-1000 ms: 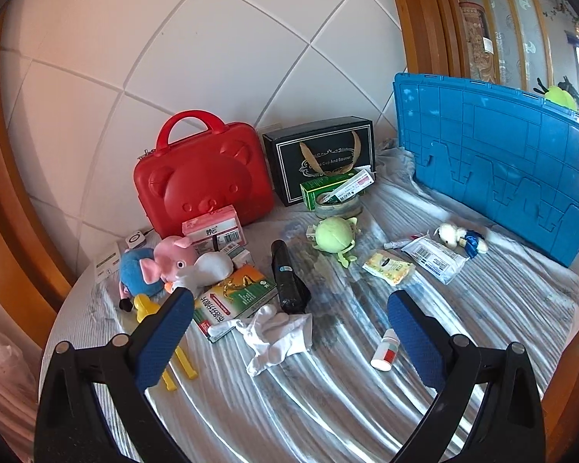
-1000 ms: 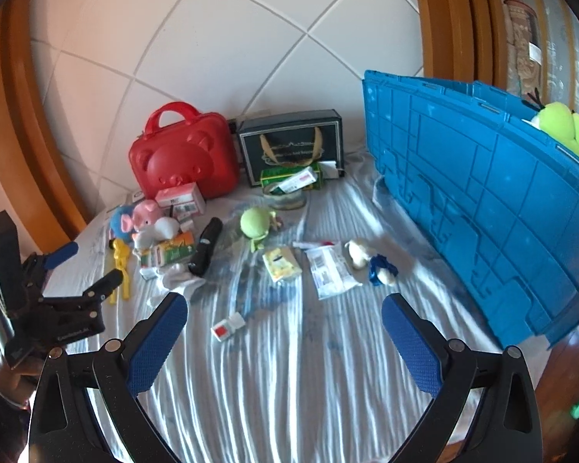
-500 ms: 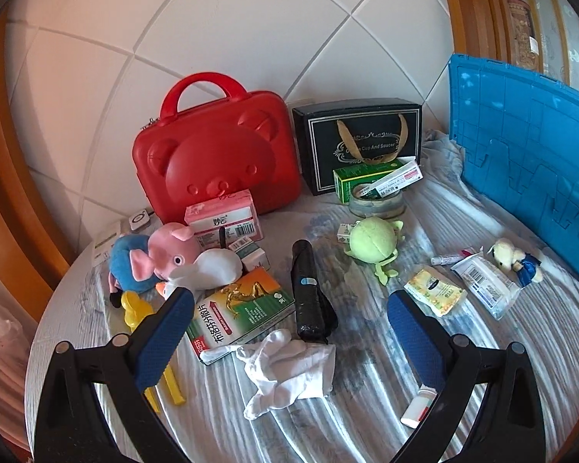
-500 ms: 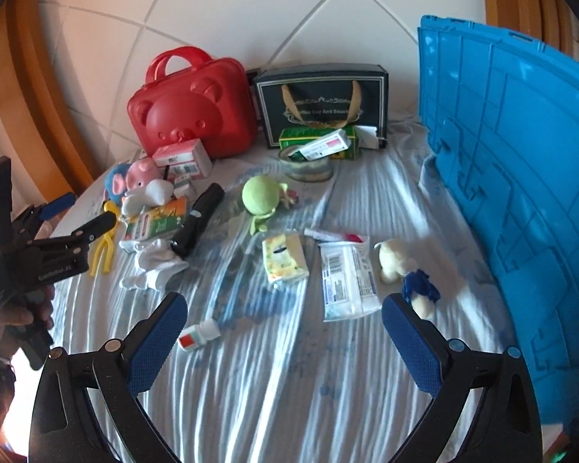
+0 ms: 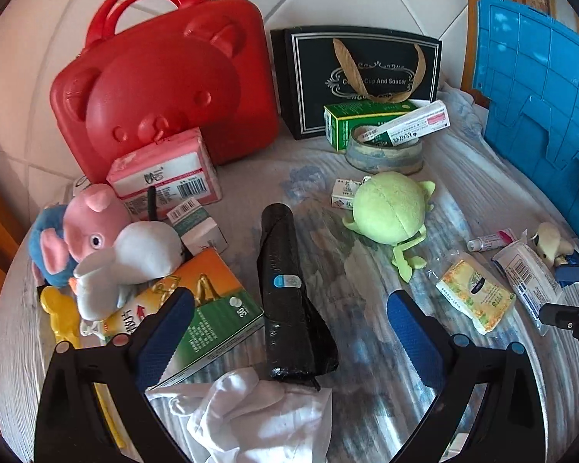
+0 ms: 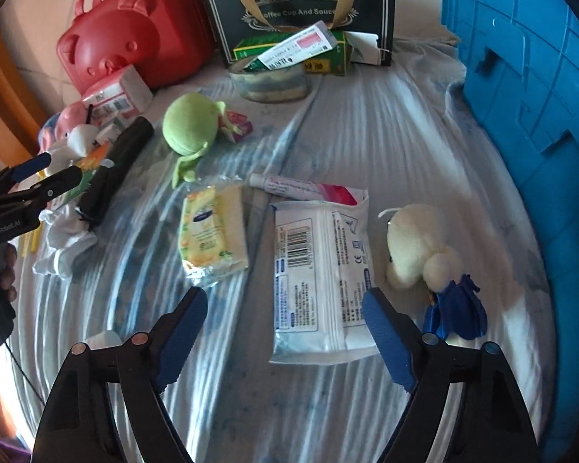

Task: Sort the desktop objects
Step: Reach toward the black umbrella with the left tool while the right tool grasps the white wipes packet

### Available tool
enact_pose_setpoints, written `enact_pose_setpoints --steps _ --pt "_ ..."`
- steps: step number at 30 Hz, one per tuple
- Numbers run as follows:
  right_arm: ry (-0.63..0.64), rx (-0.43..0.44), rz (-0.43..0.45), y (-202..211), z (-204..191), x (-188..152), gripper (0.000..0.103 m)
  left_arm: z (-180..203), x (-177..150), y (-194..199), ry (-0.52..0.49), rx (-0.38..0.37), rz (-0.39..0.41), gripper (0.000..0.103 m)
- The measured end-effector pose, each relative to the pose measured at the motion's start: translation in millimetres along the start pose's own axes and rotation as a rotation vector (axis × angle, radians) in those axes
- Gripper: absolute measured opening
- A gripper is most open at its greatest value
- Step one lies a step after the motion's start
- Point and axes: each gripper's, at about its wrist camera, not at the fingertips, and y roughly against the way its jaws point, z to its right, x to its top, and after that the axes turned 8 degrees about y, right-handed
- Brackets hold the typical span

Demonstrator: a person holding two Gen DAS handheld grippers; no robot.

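The right gripper (image 6: 285, 332) is pointing steeply down at the striped cloth (image 6: 366, 146) and its jaws are closing, with nothing pressed between the pads yet; the white wipes packet (image 6: 316, 270) is lying just ahead of it, its near end sitting between the two blue pads (image 6: 386, 341), its long axis running straight away from the gripper, so the jaws are standing across its short width. Just to the right of the right-hand pad a cream plush toy (image 6: 417, 247) with a blue piece is lying; ahead and to the left a yellow tissue pack (image 6: 212, 231) is resting, also lengthwise away; beyond the packet a pink tube (image 6: 305, 189) is lying crosswise; far right, the blue crate (image 6: 529, 96) is standing.

The left gripper (image 5: 289, 332) is hanging released and empty; a black rolled bundle (image 5: 285, 293) is lying between its pads and stretching away from it, a white cloth (image 5: 258, 416) lying nearer beneath it, a green and orange box (image 5: 208, 316) touching the left pad's side of the view, and a green plush ball (image 5: 390, 208) farther ahead to the right.

Judging by this, the right hand is the nearer one to the packet, and the coming grasp is likely turning on straddling its narrow width; the thin, soft wrapper may be buckling or sliding on the cloth.
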Motion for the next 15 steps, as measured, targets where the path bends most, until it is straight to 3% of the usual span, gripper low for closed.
enact_pose_setpoints --steps 6,15 --pt "-0.021 -0.013 -0.049 -23 16 6 0.071 11 5 -43 -0.048 -0.023 -0.073 0.099" --pt "0.027 -0.06 -0.073 -33 19 10 0.071 15 5 -78 -0.075 -0.048 -0.148 0.093"
